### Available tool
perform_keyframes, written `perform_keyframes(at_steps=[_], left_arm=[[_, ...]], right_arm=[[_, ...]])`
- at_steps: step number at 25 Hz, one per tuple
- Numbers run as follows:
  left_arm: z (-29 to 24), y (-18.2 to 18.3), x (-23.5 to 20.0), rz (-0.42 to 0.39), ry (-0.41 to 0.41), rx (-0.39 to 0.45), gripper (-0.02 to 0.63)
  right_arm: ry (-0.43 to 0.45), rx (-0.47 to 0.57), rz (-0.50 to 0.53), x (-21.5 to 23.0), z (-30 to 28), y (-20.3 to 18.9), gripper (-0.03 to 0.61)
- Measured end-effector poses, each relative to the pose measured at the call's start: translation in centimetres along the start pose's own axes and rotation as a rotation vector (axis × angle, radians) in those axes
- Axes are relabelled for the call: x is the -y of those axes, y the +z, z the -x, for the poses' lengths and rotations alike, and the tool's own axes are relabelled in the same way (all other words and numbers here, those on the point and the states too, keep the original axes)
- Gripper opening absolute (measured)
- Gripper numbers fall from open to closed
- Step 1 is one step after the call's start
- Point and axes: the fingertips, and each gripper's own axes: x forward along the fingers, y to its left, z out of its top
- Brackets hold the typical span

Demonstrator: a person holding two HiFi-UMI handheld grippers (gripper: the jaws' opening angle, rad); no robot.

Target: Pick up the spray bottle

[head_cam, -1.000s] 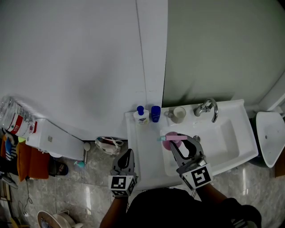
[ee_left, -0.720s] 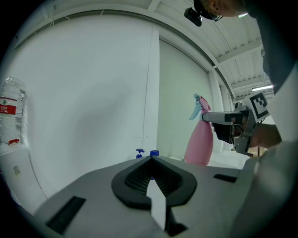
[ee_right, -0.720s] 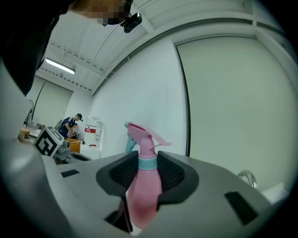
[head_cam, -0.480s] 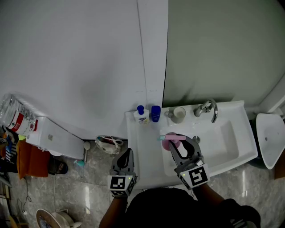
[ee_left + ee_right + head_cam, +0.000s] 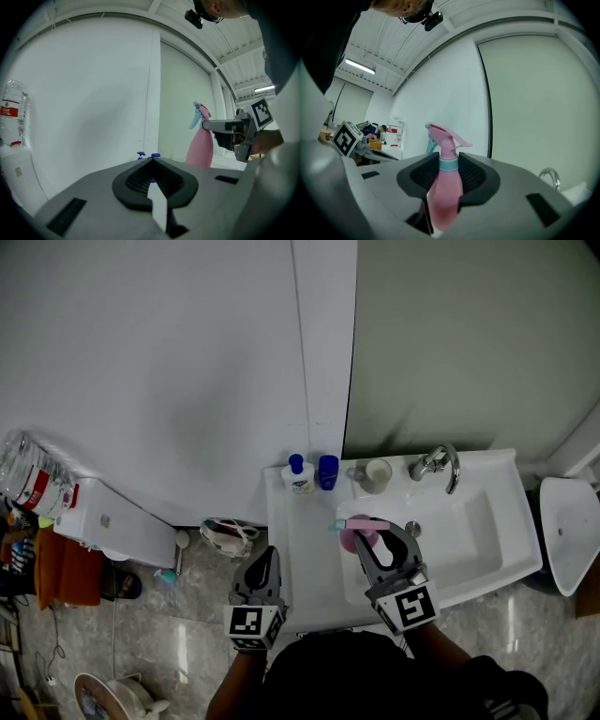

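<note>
My right gripper [image 5: 382, 540] is shut on the pink spray bottle [image 5: 356, 532] at its neck, over the left end of the sink basin. In the right gripper view the bottle [image 5: 444, 190] stands upright between the pads, which press on it just below the teal collar, and its trigger head rises above the jaws. In the left gripper view the bottle [image 5: 200, 147] shows at the right, with the right gripper [image 5: 219, 125] at its neck. The bottle's base is hidden. My left gripper [image 5: 268, 559] hangs left of the sink, shut with nothing in it [image 5: 152, 180].
The white sink [image 5: 305, 559] has a chrome faucet [image 5: 437, 465] at the back. A cup [image 5: 377, 478] and two blue-topped bottles [image 5: 298, 478] [image 5: 327, 474] stand along its back ledge. Bags and a large water bottle [image 5: 28, 482] lie on the floor at the left.
</note>
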Motion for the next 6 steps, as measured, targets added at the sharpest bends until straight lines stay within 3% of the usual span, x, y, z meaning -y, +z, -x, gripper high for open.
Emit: perform_keyframes(at_steps=[6], left_arm=[[0.02, -0.27, 0.39, 0.012, -0.003, -0.025, -0.003]], right_arm=[[0.001, 0.007, -0.003, 0.12, 0.10, -0.03, 0.129]])
